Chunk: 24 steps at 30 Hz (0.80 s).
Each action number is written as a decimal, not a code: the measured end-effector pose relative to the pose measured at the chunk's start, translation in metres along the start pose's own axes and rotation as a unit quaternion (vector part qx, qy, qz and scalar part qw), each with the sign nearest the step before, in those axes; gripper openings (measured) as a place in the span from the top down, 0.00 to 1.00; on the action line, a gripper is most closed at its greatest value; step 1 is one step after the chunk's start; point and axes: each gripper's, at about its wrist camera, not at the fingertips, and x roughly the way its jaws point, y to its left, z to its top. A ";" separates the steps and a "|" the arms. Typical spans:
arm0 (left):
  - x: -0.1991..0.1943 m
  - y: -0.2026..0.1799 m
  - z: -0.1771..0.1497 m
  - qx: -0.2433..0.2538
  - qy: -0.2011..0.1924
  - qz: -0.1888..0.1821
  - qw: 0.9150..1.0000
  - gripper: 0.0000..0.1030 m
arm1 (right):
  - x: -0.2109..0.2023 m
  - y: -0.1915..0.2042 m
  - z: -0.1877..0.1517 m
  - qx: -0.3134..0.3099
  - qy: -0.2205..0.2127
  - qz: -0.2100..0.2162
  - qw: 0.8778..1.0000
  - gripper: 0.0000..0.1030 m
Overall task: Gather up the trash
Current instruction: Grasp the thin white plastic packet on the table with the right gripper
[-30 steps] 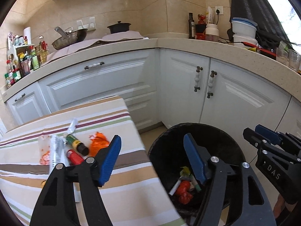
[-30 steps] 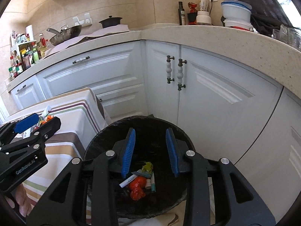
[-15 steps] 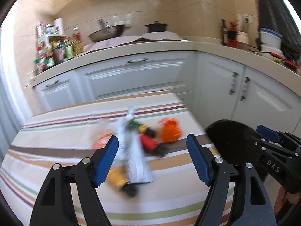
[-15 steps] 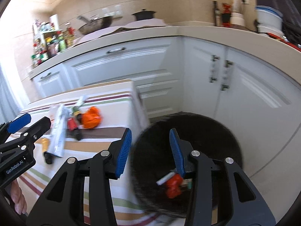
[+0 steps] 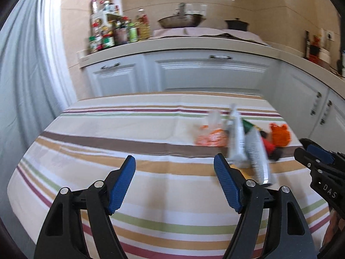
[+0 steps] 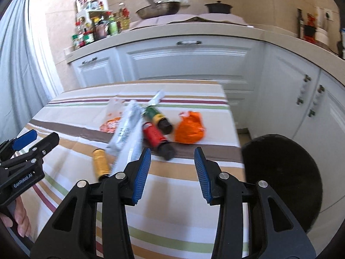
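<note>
Trash pile (image 6: 148, 127) lies beyond right gripper (image 6: 170, 172) (jaws empty).

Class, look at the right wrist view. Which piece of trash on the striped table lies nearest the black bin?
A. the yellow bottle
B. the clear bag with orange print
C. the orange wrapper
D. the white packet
C: the orange wrapper lies at the end of the pile toward the bin, while the yellow bottle, clear bag and white packet all lie farther left.
</note>
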 end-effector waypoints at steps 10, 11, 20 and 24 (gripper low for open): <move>0.012 0.041 -0.006 -0.030 0.015 0.020 0.999 0.29 | 0.029 0.038 0.005 -0.025 0.032 0.018 0.999 0.60; 0.013 0.044 -0.006 -0.032 0.017 0.022 0.999 0.29 | 0.032 0.041 0.006 -0.027 0.035 0.019 0.999 0.60; 0.024 0.064 -0.010 -0.051 0.033 0.035 0.998 0.29 | 0.050 0.049 0.008 -0.031 0.069 0.021 0.997 0.60; 0.025 0.065 -0.011 -0.052 0.034 0.034 0.997 0.29 | 0.055 0.051 0.006 -0.032 0.083 0.022 0.996 0.60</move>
